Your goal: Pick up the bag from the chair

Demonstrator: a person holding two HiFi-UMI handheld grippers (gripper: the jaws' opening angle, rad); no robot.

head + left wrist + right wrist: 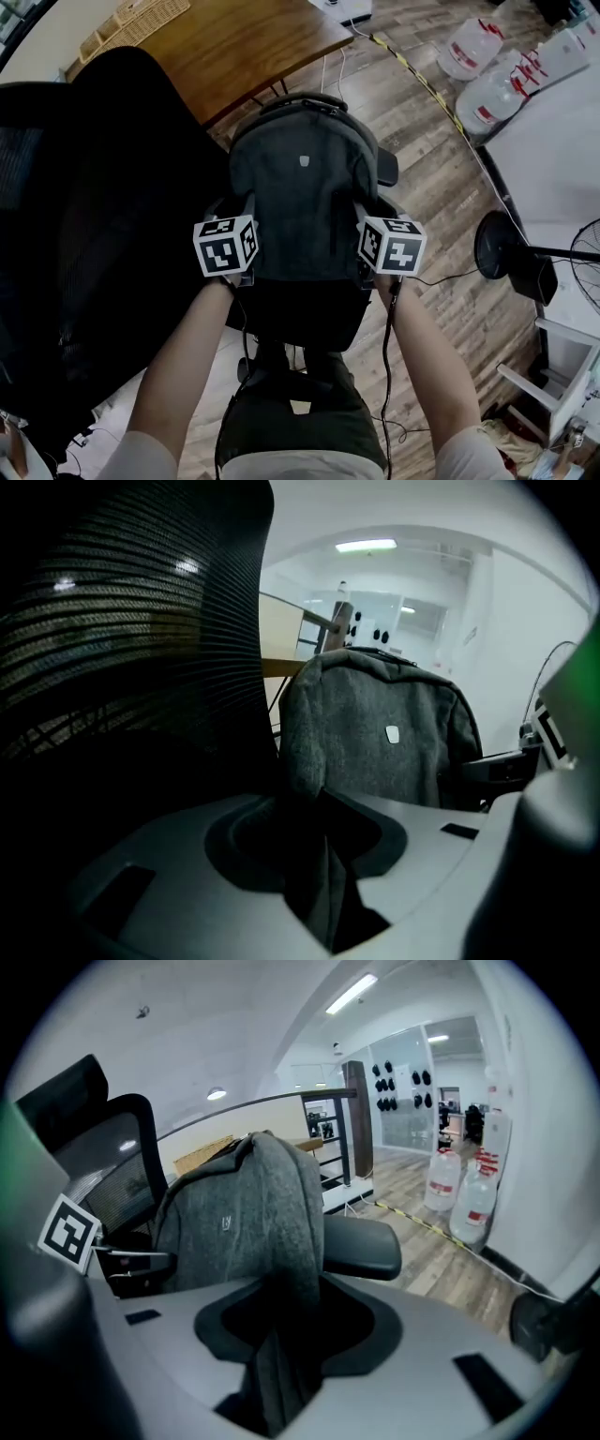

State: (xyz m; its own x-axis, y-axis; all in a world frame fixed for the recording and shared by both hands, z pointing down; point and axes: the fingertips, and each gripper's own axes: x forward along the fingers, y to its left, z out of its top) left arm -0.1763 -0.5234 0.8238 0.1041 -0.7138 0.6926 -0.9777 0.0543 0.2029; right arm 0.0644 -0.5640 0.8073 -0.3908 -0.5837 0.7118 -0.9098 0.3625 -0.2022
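Bag, grey, is standing upright on the black chair, whose mesh back is filling the 9 o'clock side of the head view. Left tongs are clamping a fold of its fabric at its 8 o'clock edge, and right tongs are pinching fabric at its 4 o'clock edge. A wooden table is showing at 12 o'clock, water jugs at 2 o'clock.

The bag, a dark grey fabric backpack with a small pale badge on its front and a top handle, stood upright on the chair, beside its armrest.
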